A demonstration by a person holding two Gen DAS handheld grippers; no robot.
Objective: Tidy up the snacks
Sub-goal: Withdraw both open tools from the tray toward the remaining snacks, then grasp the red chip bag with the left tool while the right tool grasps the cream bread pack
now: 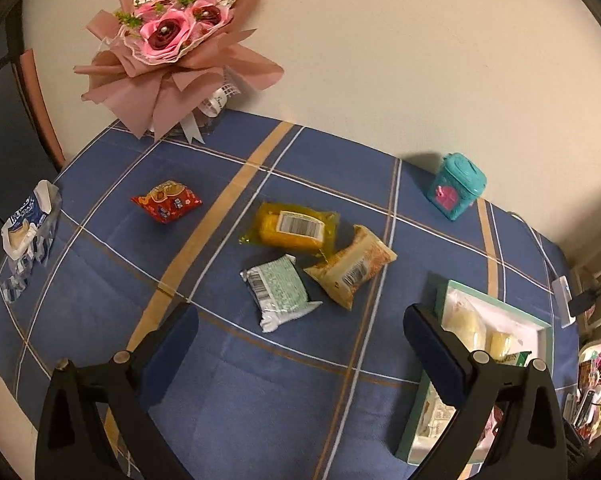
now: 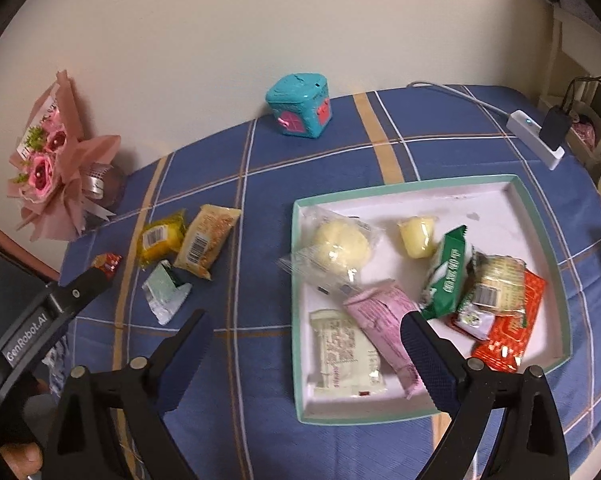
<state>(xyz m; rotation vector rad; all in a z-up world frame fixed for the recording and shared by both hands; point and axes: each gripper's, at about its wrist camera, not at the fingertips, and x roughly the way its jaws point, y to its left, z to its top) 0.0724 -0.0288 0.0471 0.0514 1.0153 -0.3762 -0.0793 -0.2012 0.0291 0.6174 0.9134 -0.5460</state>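
Four snack packets lie loose on the bench, which is covered with a blue plaid cloth (image 1: 284, 392): a red packet (image 1: 166, 201) toward the left of the left wrist view, and near centre a cluster of a yellow packet (image 1: 292, 227), a tan packet (image 1: 352, 266) and a pale green packet (image 1: 278, 290), the tan one touching the yellow one's lower right corner. Both claws are spread wide and pinch nothing. In its own view the left claw (image 1: 300, 328) hovers just below the pale green packet; the right claw (image 2: 306, 334) hangs over the lower left edge of a white tray with a mint rim (image 2: 412, 185). That tray, at right centre of the right wrist view, holds a clear bag of pale yellow buns (image 2: 340, 248), a small yellow cup (image 2: 417, 237), a green packet (image 2: 448, 276), a pink packet (image 2: 384, 316), a cream packet (image 2: 344, 356) and a red packet in the lower right corner (image 2: 508, 334). A teal toy box (image 2: 300, 105) stands near the wall at upper centre, a pink bouquet (image 2: 48, 156) at the left edge, and a white power strip (image 2: 538, 136) at upper right.
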